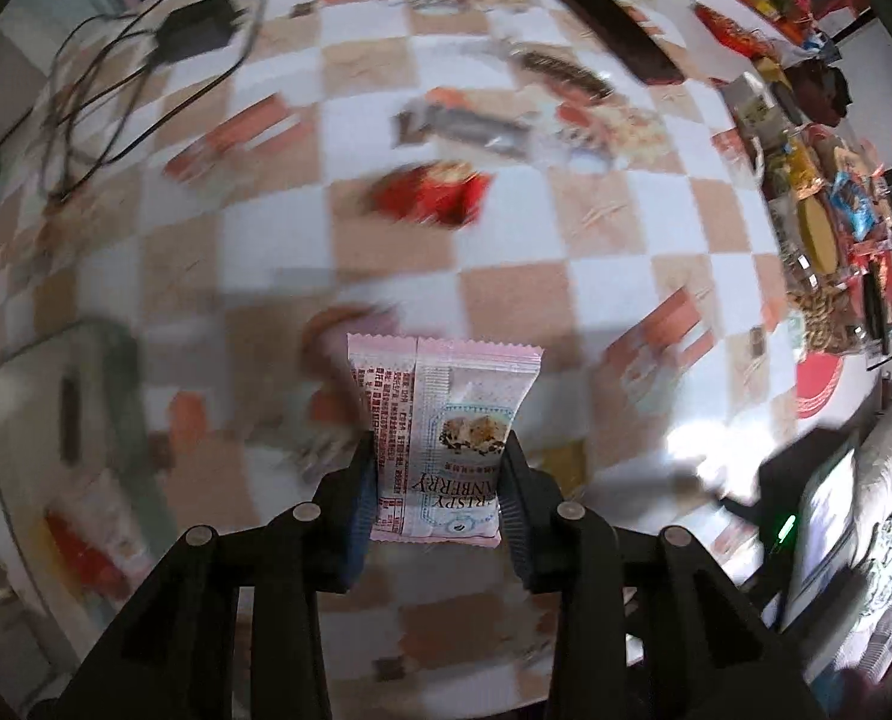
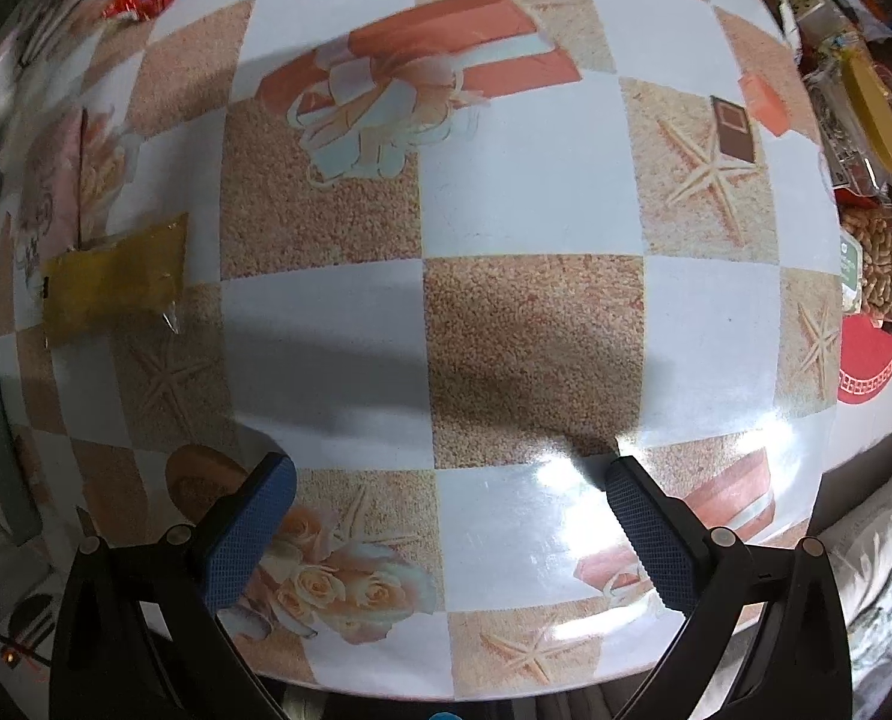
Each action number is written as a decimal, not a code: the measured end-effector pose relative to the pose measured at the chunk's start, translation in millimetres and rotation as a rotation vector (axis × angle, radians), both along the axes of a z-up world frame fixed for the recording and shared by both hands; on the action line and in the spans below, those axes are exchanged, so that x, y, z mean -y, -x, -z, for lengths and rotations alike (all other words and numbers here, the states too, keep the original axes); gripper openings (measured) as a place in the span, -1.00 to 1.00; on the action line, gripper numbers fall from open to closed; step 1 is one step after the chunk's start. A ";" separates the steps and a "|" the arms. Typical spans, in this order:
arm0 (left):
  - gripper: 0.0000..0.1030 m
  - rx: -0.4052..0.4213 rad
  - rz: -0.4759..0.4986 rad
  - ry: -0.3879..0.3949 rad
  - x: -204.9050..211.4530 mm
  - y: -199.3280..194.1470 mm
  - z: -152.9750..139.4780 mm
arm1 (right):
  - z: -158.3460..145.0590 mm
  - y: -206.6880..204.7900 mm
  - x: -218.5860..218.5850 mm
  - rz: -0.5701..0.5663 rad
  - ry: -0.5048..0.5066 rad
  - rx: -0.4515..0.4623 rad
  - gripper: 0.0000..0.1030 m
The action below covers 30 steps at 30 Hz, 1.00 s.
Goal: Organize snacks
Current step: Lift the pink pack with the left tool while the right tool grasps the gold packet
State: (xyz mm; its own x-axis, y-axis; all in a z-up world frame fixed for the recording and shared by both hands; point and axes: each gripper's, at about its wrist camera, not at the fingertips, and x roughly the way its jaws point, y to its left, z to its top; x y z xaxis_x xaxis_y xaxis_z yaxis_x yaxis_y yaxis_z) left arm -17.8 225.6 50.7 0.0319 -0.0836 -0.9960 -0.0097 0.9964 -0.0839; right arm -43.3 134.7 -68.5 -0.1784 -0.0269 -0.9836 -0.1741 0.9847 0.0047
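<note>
Pinching pink cranberry crisp packet (image 1: 446, 438) in left claw (image 1: 440, 480), long axis pointing straight ahead, lifted above counter (image 1: 596, 228); hovering right claw (image 2: 452, 492) spread, carrying nothing, yellow packet (image 2: 113, 276) lying far toward counter's left edge.

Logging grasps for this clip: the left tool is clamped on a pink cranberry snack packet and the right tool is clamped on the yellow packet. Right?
Half right. The left tool does clamp the pink cranberry snack packet. The right tool, though, is open and holds nothing; the right wrist view shows the yellow packet lying on the table, apart from it.
</note>
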 end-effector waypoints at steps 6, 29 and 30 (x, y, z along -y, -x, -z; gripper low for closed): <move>-0.22 -0.063 -0.030 -0.030 -36.9 51.2 6.8 | -26.5 -9.6 -54.6 -0.258 -0.014 0.119 1.00; -0.21 -0.102 -0.105 -0.019 -78.6 106.3 -5.7 | -23.2 -57.6 -160.5 -0.465 -0.097 0.086 -0.52; -0.21 -0.100 -0.101 -0.018 -78.6 105.5 -6.3 | -22.5 -60.5 -152.7 -0.409 -0.106 0.072 -0.52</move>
